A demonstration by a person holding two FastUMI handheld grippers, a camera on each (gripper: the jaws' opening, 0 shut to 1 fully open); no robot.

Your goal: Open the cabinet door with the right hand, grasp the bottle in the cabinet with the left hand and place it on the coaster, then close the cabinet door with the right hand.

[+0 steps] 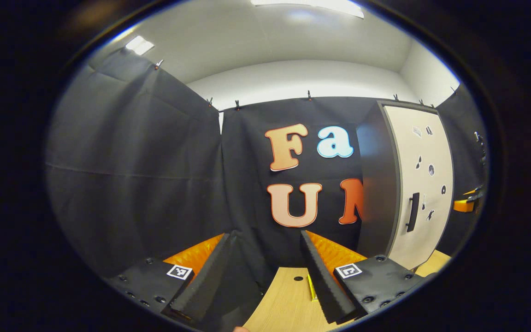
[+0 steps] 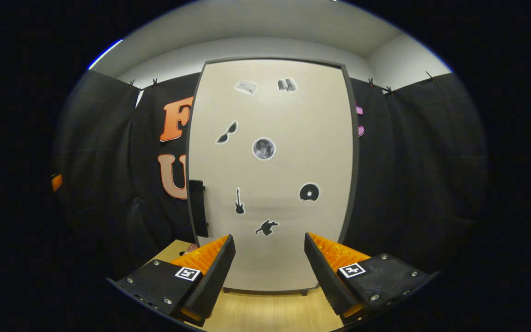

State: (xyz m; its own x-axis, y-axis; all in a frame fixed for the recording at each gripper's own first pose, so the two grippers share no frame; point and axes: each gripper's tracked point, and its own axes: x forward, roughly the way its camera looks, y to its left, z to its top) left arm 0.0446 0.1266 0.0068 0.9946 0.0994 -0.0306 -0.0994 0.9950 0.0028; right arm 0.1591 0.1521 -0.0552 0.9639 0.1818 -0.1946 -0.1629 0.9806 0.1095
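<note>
In the left gripper view, your left gripper (image 1: 266, 272) is down at the bottom. Its two fingers stand wide apart, and it holds nothing. Under it is the light wooden table (image 1: 288, 299), and the table has a small dark hole (image 1: 298, 278) in it. A small yellow thing (image 1: 311, 288) shows just beside the finger on the right, but you cannot tell what it is. Farther back and to the right stands the cabinet (image 1: 376, 184), which is tall with a dark side. Its pale cabinet door (image 1: 424, 184) is closed, and a dark handle (image 1: 412, 212) sits on it. You cannot see inside, so the bottle is hidden from you. A bit of something orange (image 1: 463, 205) pokes out at the far right edge.

In the right gripper view, your right gripper (image 2: 269, 267) is at the bottom. Its fingers are wide apart too, with nothing between them. The table (image 2: 270, 311) is just below. Right in front stands the cabinet door (image 2: 288, 184), closed flat. It has little stickers (image 2: 264, 149) on it, like a guitar and a disc. The handle (image 2: 197, 207) is on its left edge.
</note>
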